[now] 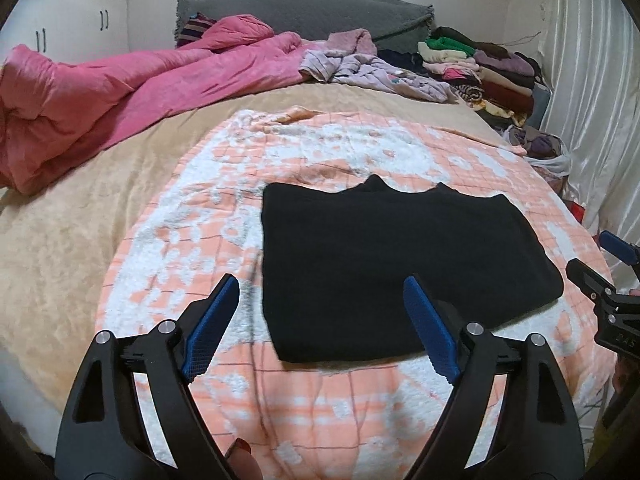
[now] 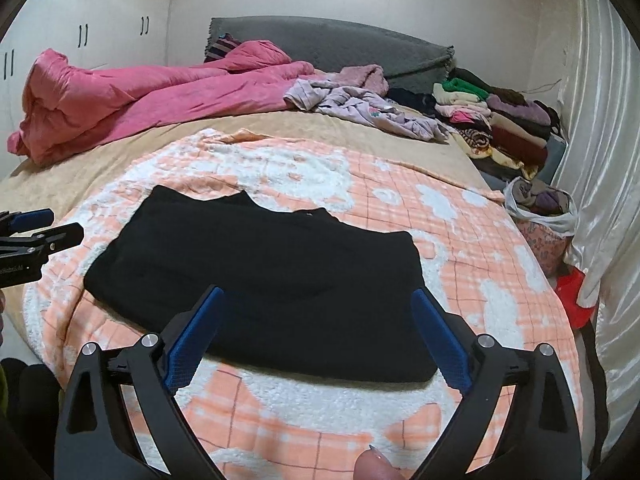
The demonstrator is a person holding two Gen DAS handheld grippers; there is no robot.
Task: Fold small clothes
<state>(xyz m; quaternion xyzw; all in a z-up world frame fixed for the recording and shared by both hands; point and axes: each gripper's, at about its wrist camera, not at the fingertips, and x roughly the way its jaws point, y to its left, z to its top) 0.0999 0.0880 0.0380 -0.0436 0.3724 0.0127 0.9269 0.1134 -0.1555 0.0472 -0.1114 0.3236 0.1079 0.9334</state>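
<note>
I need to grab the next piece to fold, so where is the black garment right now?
The black garment lies flat on the orange-and-white blanket, just ahead of both open grippers, centre-right in the left wrist view.

Both cameras ride low over the foot of the bed (image 1: pixel 60 216), looking up its length toward the grey headboard (image 1: pixel 304 10). The left wrist view sits left of the folded black garment (image 1: pixel 400 268), its own left tool (image 1: pixel 320 304) framing the garment's near-left corner. The right wrist view stands further right (the right tool (image 2: pixel 316 316) spans the near edge). Both share the garment, peach checked blanket (image 2: pixel 460 220), pink duvet (image 2: pixel 140 92) and clothes pile (image 2: pixel 500 120); each glimpses the other tool at its edge.
</note>
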